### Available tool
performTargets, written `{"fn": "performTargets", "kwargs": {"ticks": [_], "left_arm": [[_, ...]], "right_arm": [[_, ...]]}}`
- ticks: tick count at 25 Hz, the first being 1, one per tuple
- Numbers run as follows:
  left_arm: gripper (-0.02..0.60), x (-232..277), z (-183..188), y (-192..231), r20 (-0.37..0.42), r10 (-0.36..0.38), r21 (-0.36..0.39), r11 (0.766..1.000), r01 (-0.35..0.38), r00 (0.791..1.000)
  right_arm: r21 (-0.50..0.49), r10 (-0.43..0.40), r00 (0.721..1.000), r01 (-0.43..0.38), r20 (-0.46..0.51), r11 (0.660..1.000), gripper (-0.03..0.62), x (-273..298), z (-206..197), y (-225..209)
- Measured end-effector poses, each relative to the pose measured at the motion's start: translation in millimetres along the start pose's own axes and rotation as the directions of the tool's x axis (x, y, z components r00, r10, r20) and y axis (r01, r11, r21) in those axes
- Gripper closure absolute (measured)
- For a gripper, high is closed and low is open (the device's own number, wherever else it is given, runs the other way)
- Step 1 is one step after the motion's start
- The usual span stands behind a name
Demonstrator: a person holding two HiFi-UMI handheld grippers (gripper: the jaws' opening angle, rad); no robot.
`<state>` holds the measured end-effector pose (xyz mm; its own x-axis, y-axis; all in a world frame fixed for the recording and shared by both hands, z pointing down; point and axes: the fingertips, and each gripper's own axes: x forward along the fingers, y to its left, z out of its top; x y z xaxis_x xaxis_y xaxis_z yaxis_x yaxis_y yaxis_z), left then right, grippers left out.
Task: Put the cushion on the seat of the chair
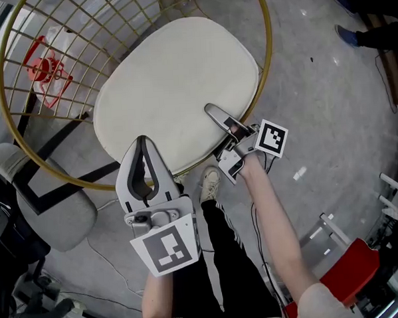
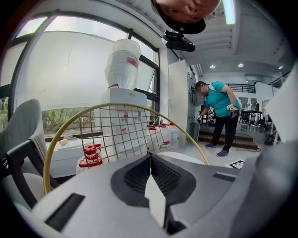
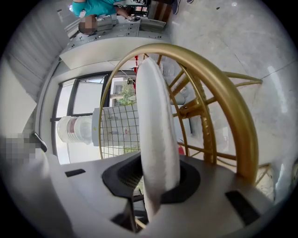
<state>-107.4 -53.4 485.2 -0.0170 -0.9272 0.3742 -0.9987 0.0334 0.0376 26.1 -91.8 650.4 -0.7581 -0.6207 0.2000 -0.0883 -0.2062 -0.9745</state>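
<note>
While on the chair (image 1: 267, 38), cushion (image 1: 175, 90) edge pinched by right gripper (image 1: 214, 113); left gripper (image 1: 142, 141) closed

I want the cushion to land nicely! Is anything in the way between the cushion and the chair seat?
Nothing visible is. The cushion lies over the gold chair frame, with the right gripper shut on its near edge. The seat under it is hidden, so I can't check there.
</note>
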Motion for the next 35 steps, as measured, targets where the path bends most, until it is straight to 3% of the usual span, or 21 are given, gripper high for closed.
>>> {"fn": "performTargets", "kwargs": {"ticks": [29, 35], "left_arm": [[0.568, -19.5, 1.3, -46.4, 0.033, -0.031, 0.008, 0.999, 0.031, 0.999], [0.568, -22.3, -5.4, -52.0, 0.023, -0.026, -0.04, 0.999, 0.027, 0.999]], "right_arm": [[0.051, 0.002, 1.0, -0.003, 0.02, 0.999, 0.508, -67.7, -11.3, -12.9], [0.038, -0.006, 1.0, 0.006, 0.005, 0.999, 0.508, -77.1, -11.5, -17.9]]}}
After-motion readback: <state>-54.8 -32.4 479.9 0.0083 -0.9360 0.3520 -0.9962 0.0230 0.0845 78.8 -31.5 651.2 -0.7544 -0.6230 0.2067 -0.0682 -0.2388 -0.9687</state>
